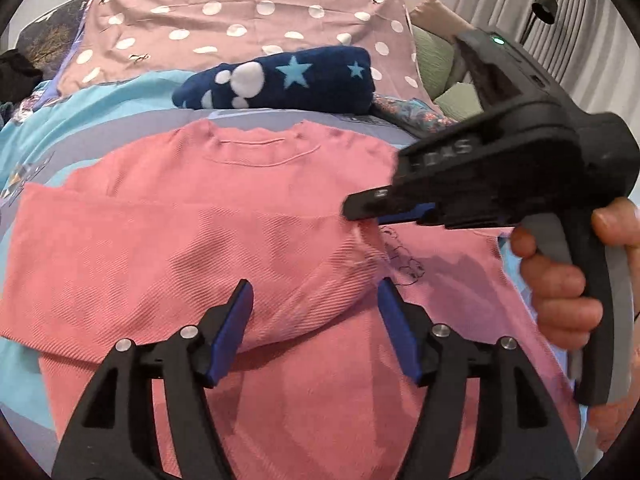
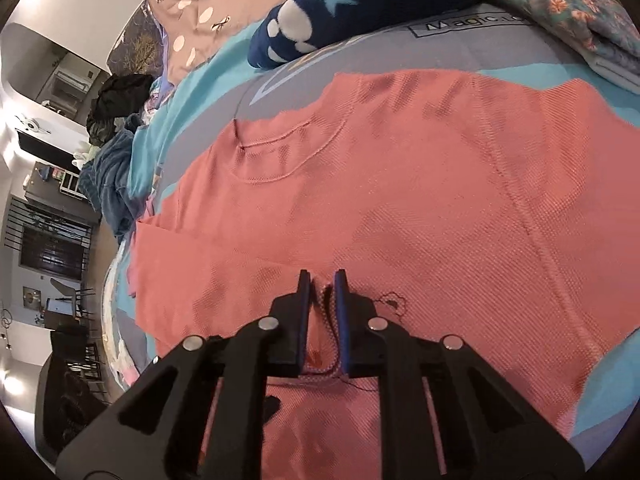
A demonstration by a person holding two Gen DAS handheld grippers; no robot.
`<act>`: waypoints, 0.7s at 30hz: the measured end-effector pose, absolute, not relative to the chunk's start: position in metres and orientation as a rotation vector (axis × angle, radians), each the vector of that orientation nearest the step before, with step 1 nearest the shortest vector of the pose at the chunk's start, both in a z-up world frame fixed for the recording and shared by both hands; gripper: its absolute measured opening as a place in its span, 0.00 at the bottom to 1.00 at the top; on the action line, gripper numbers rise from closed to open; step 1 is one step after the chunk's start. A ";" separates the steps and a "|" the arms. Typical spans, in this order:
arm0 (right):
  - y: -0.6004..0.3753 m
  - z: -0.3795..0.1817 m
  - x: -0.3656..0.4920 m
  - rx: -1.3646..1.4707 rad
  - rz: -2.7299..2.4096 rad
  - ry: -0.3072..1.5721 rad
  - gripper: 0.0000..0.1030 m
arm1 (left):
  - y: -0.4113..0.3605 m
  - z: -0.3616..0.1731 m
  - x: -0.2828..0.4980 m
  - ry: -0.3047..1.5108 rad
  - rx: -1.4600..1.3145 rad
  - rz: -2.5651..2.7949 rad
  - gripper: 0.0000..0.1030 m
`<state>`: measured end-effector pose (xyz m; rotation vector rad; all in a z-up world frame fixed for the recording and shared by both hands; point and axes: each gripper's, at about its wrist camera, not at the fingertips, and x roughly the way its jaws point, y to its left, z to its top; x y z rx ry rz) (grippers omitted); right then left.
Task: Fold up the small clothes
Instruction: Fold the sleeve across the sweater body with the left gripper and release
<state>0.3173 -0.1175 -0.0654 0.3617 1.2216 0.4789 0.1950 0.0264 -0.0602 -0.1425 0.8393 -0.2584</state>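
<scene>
A pink knitted sweater [image 1: 240, 184] [image 2: 440, 200] lies flat on the bed, neckline at the far side. One sleeve [image 1: 152, 256] is folded across its body. My left gripper [image 1: 316, 284] hovers just above that folded sleeve with its blue pads wide apart and nothing pinched between them. My right gripper [image 2: 323, 276] is shut on a bunched ridge of the sweater's fabric near a small dark stitched motif [image 2: 394, 302]. In the left wrist view the right gripper [image 1: 354, 210] comes in from the right, tip down on the sweater, held by a person's hand [image 1: 560, 292].
A rolled navy blanket with stars [image 1: 280, 80] [image 2: 360, 4] lies beyond the neckline. Behind it is a pink polka-dot cloth [image 1: 240, 20]. Floral fabric [image 2: 560, 8] sits at the far right. A heap of dark clothes [image 2: 116, 152] is piled at the bed's left edge.
</scene>
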 end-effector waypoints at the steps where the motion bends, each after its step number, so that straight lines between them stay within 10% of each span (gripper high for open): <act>1: -0.119 -0.067 0.318 0.369 0.478 1.234 0.21 | 0.028 -0.062 0.196 0.847 -0.146 -0.258 0.63; 6: -0.117 -0.074 0.312 0.358 0.502 1.258 0.48 | 0.021 -0.065 0.199 0.864 -0.143 -0.358 0.50; 9: -0.105 -0.073 0.310 0.242 0.493 1.226 0.06 | 0.009 -0.070 0.205 0.890 -0.120 -0.415 0.05; 21: -0.155 0.019 0.331 0.248 0.466 0.933 0.06 | -0.031 -0.001 0.224 0.713 -0.167 -0.470 0.04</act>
